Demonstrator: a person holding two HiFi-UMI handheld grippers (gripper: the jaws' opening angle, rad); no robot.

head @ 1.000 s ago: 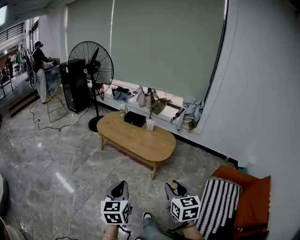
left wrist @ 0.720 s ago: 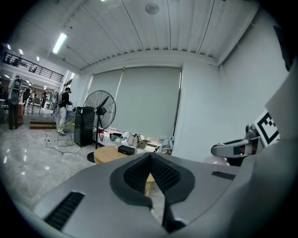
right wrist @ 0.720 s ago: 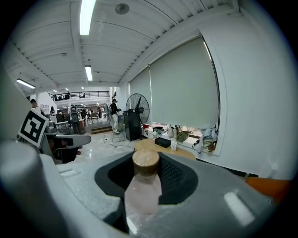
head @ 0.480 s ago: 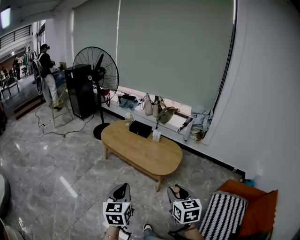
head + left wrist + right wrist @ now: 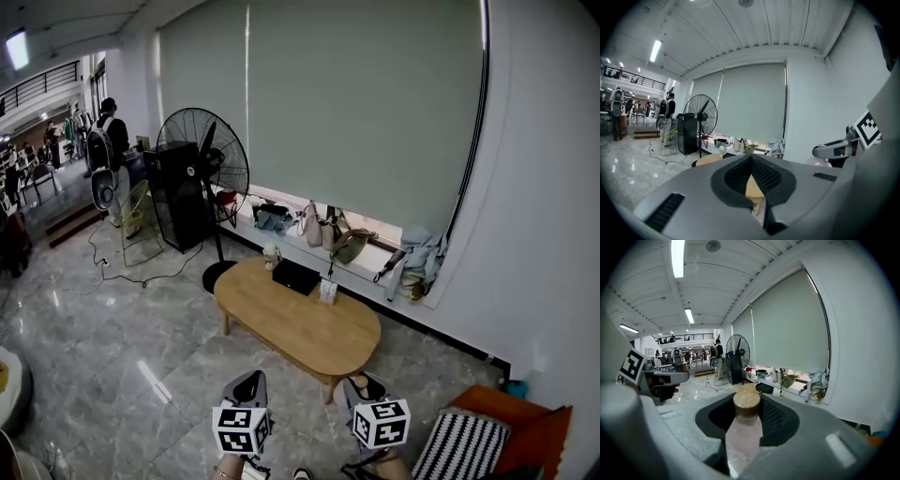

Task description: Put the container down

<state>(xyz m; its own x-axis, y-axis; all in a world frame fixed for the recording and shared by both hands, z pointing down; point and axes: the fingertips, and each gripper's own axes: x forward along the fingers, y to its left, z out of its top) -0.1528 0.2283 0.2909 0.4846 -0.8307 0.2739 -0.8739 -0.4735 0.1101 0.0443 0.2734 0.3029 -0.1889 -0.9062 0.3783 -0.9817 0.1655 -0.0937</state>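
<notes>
My right gripper (image 5: 364,387) sits at the bottom of the head view, shut on a container (image 5: 746,427), a pale pink glass bottle with a round wooden lid (image 5: 746,403). In the right gripper view the bottle stands upright between the jaws, lid at their tips. My left gripper (image 5: 247,384) is beside it to the left, its jaws closed to a point with nothing between them. Both are held above the grey marble floor, short of an oval wooden coffee table (image 5: 309,328).
On the table lie a black box (image 5: 296,276) and small items. A tall standing fan (image 5: 202,155) and a black cabinet (image 5: 183,208) stand behind it. Bags (image 5: 328,230) line the window ledge. A striped cushion (image 5: 459,448) lies on an orange seat at bottom right. A person (image 5: 108,122) stands far left.
The head view has shifted: the table now sits lower and nearer the grippers, and the striped cushion has slid toward the bottom right corner. Both grippers keep their pose and grip.
</notes>
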